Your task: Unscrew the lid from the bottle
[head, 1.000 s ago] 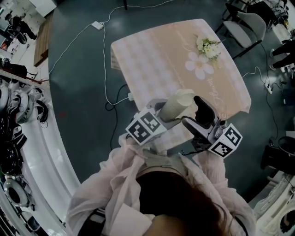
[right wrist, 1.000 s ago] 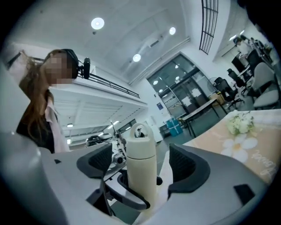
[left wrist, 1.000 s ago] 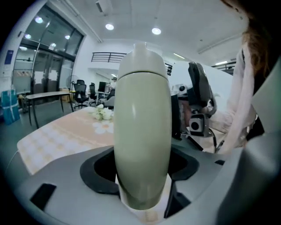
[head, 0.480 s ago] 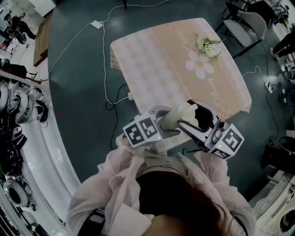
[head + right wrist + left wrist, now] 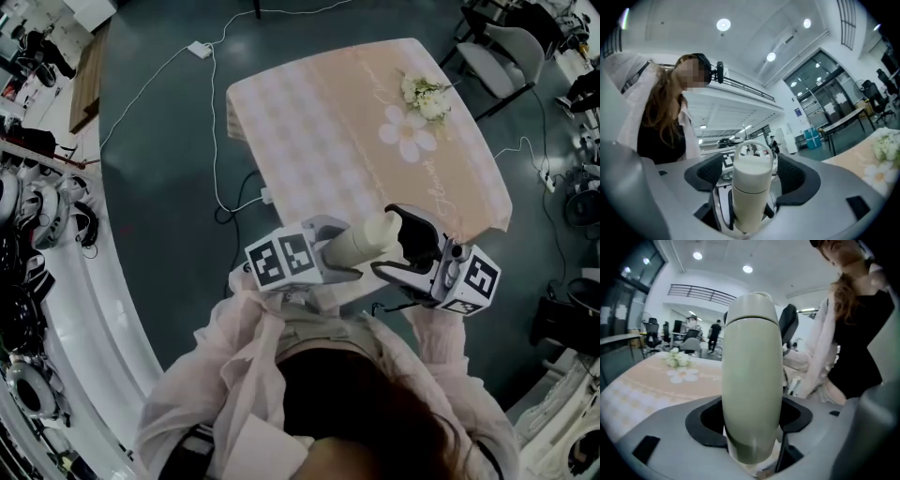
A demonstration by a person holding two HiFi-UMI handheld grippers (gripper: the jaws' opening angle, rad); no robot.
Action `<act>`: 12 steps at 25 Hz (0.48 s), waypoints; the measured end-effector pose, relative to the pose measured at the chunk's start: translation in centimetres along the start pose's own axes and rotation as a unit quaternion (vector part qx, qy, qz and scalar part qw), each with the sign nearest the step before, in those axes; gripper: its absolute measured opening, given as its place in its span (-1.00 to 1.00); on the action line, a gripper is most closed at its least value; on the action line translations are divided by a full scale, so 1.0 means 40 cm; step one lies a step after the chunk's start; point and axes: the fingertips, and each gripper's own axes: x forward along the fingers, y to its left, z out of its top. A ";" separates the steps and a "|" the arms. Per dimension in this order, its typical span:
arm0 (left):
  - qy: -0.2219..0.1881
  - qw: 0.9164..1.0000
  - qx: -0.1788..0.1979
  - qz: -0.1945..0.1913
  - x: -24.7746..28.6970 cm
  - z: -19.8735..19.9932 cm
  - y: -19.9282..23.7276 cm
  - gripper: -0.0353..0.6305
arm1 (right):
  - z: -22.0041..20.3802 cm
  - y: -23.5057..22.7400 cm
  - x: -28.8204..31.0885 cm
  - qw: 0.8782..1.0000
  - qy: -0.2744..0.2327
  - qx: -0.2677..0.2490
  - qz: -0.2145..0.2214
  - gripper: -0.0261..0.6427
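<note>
Since the earlier frames, the bottle (image 5: pixel 354 244) has been tipped from pointing away to lying lower and more to the right. The right gripper (image 5: pixel 405 234), then beside the bottle, has been brought round its top end. Its jaws have just been opening. The lid (image 5: pixel 752 171) is seen between the black pads with a gap at each side, so no grip is made there yet. The left gripper (image 5: pixel 330 251) is clamped on the lower body. The bottle is held in the air over the near edge of the surface (image 5: pixel 319 122) and is not set down on it.

The long axis is run from the base in the left gripper up to the lid at the right gripper, and it is laid across both sets of jaws. The right gripper is thus the nearer to the lid, and closing on it before any twist is judged the next need.

A smooth, pale cream cylinder with rounded shoulders is shown. A thin seam is seen under the lid and a slim loop handle on top. The lid is judged still seated.
</note>
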 end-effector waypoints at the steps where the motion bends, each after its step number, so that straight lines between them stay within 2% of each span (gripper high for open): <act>1: 0.003 0.999 -0.008 0.045 -0.001 -0.002 0.033 0.05 | 0.004 -0.019 -0.003 1.000 -0.009 0.010 -0.028 0.19; 3: 0.007 0.992 -0.020 0.120 -0.004 -0.009 0.087 0.05 | 0.002 -0.053 -0.006 0.996 -0.017 0.021 -0.083 0.21; 6: 0.009 0.985 -0.026 0.172 -0.001 -0.019 0.118 0.05 | -0.017 -0.089 -0.006 0.988 -0.011 0.027 -0.151 0.17; 9: 0.028 0.984 -0.012 0.176 0.013 -0.031 0.110 0.05 | -0.031 -0.100 0.001 0.984 0.001 0.020 -0.177 0.05; 10: 0.033 0.985 -0.006 0.168 0.018 -0.033 0.103 0.05 | -0.034 -0.098 0.003 0.984 0.005 0.017 -0.176 -0.03; 12: 0.034 0.989 0.001 0.142 0.023 -0.033 0.083 0.05 | -0.033 -0.087 0.003 0.987 0.010 0.013 -0.158 -0.01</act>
